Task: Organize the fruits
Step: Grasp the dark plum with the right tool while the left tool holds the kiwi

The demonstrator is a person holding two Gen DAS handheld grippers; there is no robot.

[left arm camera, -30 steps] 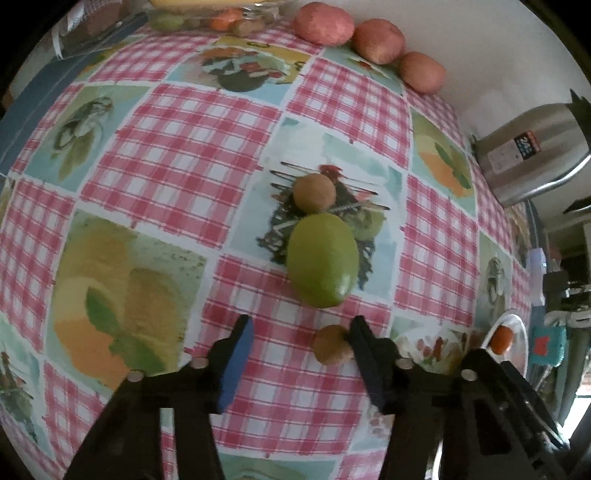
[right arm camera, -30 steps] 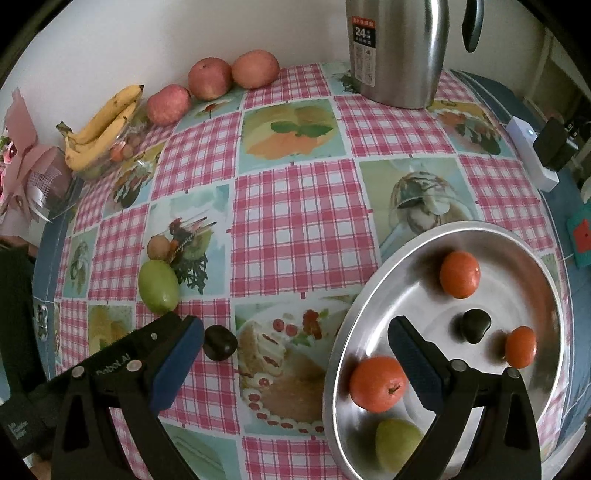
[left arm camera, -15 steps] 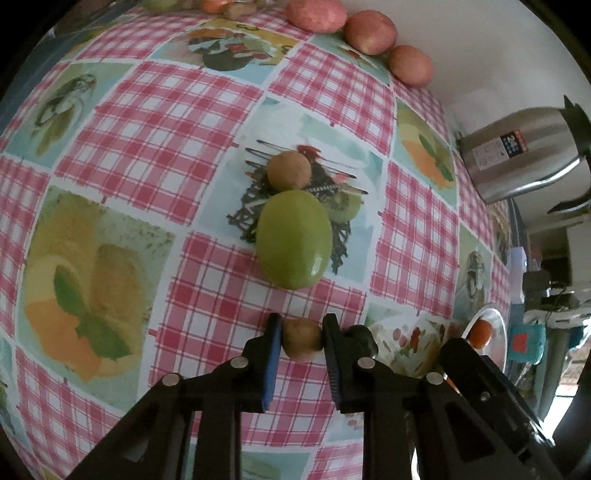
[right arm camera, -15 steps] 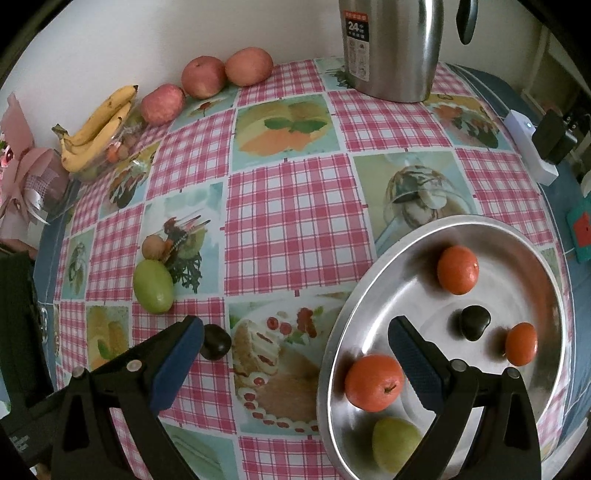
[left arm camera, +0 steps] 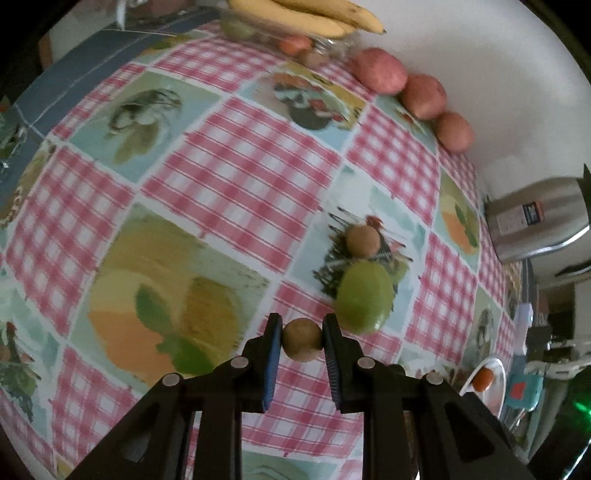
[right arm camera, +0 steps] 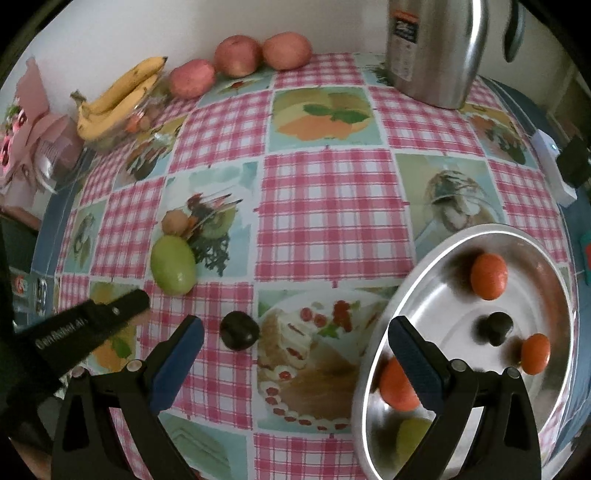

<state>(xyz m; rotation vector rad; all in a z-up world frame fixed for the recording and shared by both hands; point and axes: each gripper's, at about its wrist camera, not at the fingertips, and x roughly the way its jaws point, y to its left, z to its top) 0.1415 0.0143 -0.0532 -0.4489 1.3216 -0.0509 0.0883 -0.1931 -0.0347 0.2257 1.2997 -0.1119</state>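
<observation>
Since half a second ago, we log the left gripper (left arm camera: 303, 341) raised off the cloth with the small brown fruit (left arm camera: 302, 339) pinched between its blue pads (left arm camera: 274, 347), and the right wrist view drawn back so that the dark plum (right arm camera: 239, 330) lies ahead of the fingers.

Item, left gripper: jaws closed onto the small brown fruit, both pads touching its sides. We cannot tell whether the fruit still touches the tablecloth (left arm camera: 236, 177).

Item, right gripper (right arm camera: 295, 354): jaws wide apart, holding nothing. Its left pad (right arm camera: 177, 358) is near the dark plum; its right pad (right arm camera: 415, 365) stands over the rim of the steel bowl (right arm camera: 443, 243).

Item, green fruit (left arm camera: 364, 297): on the cloth, just beyond and right of the held fruit, with a second brown fruit (left arm camera: 362, 240) touching or just beside its far end.

Item, steel bowl contents, seen from the right wrist: three oranges (right arm camera: 488, 276), one dark fruit (right arm camera: 496, 326), one pale green fruit (right arm camera: 412, 434) partly hidden behind the right finger.

Item, three red apples (left arm camera: 421, 96): in a row along the far wall.

Item, bananas (left arm camera: 314, 16): lying over a clear glass dish at the far edge.

Item, steel kettle (left arm camera: 535, 218): standing at the far right corner of the table.
</observation>
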